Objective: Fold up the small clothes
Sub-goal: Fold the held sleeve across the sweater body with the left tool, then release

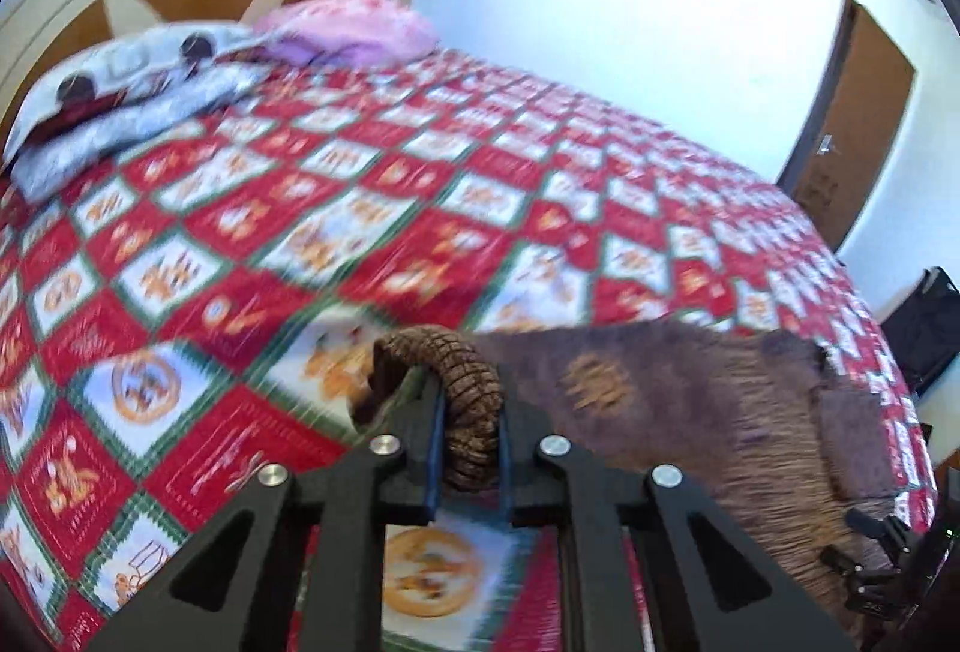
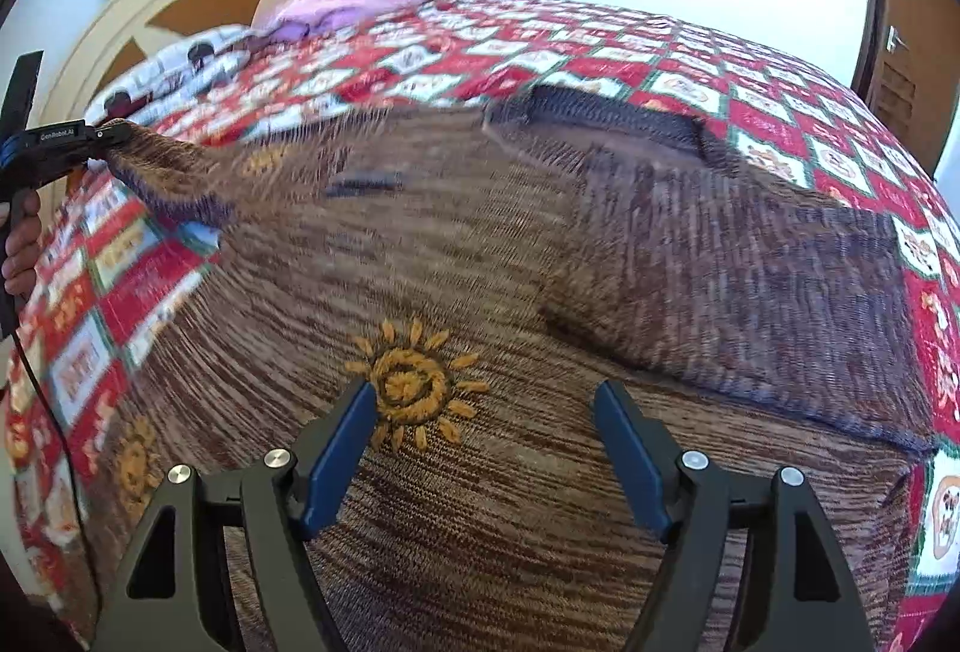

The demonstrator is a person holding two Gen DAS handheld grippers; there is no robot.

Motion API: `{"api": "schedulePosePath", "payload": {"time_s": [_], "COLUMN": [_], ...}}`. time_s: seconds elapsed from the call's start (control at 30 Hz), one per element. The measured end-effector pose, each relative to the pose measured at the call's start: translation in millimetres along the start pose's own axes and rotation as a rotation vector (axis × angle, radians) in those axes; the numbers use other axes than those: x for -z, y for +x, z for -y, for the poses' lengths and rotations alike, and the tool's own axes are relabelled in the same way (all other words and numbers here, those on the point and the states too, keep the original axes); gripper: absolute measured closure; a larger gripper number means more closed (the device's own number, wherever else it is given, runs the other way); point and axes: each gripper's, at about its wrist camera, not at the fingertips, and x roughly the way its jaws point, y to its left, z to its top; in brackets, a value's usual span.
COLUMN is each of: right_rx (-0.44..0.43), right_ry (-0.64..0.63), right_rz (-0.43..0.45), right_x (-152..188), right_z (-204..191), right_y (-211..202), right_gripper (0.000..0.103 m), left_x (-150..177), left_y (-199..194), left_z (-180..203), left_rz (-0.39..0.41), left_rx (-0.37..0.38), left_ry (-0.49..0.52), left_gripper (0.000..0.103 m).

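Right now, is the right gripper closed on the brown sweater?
No: the right gripper hangs open above the brown sweater, its blue fingers wide apart with nothing pinched between them.

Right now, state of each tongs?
Left tongs: shut on the brown sweater's cuff.
Right tongs: open, holding nothing, over the sweater.

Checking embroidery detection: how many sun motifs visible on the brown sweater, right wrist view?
3: one sun between the right gripper's fingers, one lower left, a blurred one upper left. Folds may hide more.
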Motion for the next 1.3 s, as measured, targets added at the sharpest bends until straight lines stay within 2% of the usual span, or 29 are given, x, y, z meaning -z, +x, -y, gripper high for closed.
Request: {"api": "schedulePosePath", "payload": {"time_s": [0.27,0.6,0.77,0.9,1.07,1.3], "right_rx": [0.007,0.008,0.002,-0.006,-0.008,-0.011], "right_ry": [0.050,0.157,0.179,0.197,0.228,0.264], "right_rz": [0.099,0.086,0.093,0.095,0.088,0.072], "right_x": [-7,13,23,31,41,52], "right_z": [23,54,62,68,77,86], "right_y": [-46,-64,-73,-76,-75,-70], "right_gripper": [0.027,0.027,0.027,0.027,0.027,0.027], "left_x": [-27,-36,-35,-22,10,53], "left_y": [-16,-29,-20,-6,19,48], "left_z": [57,150,192,227,268,300], "left_rz": [0.061,0.090,0.059,0.025,-0.051,-0.147], "left_rx": [0.101,0.254,0.323,0.355,0.384,0.399], "left_ry": [0.034,0.120,0.115,0.142,0.186,0.245], "left_gripper": [0.088,0.088,0.088,0.088,0.088,0.088]}}
